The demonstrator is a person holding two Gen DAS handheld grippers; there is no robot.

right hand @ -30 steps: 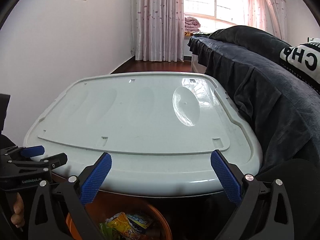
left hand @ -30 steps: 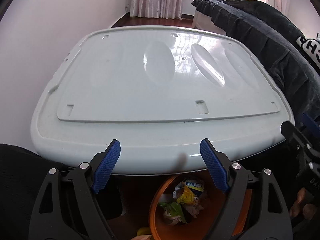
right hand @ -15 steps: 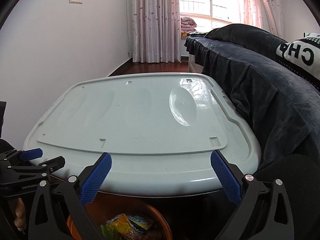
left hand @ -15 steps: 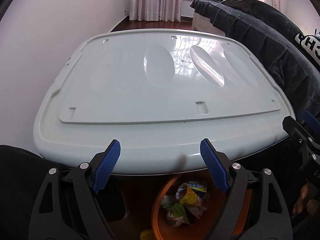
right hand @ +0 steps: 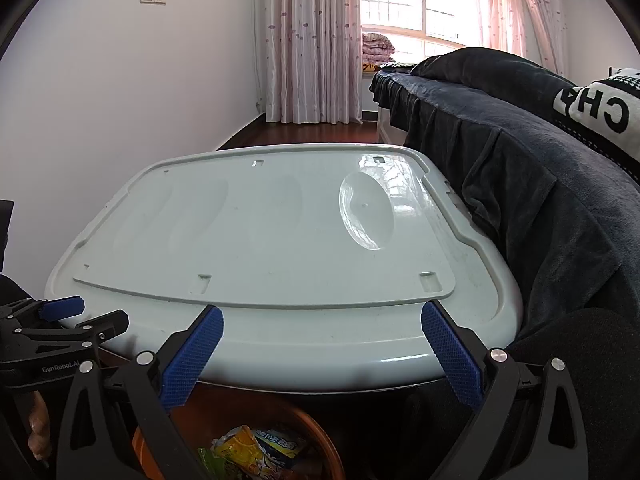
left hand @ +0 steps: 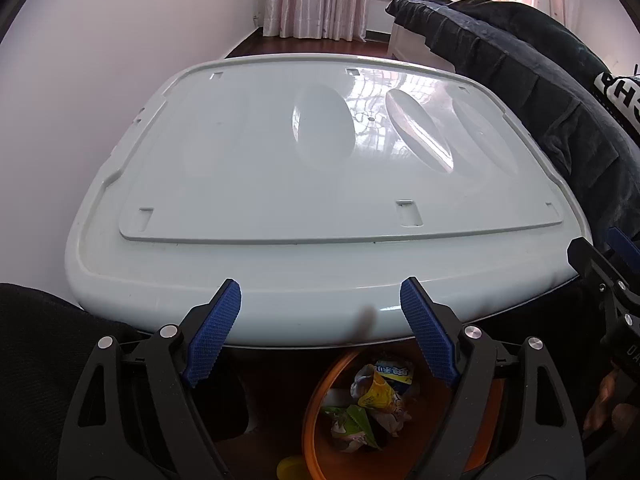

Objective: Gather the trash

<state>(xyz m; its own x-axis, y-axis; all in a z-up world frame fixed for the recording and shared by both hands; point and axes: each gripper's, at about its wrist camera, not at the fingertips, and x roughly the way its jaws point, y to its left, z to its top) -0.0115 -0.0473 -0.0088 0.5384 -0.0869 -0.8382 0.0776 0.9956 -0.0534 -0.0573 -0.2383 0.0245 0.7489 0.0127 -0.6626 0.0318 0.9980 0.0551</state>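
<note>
An orange bin stands on the floor below the near edge of a pale plastic table. It holds crumpled snack wrappers, yellow, green and blue. The bin and wrappers also show in the right wrist view. My left gripper is open and empty, above the bin at the table's front edge. My right gripper is open and empty, just right of the left one. Each gripper shows in the other's view: the right one and the left one.
A dark blanket covers a bed along the table's right side. A white wall runs on the left. Curtains and a window are at the far end. A small yellow object lies on the floor by the bin.
Both grippers have tilted up and drawn back slightly, so the table sits lower in view. Both stay open and empty.
</note>
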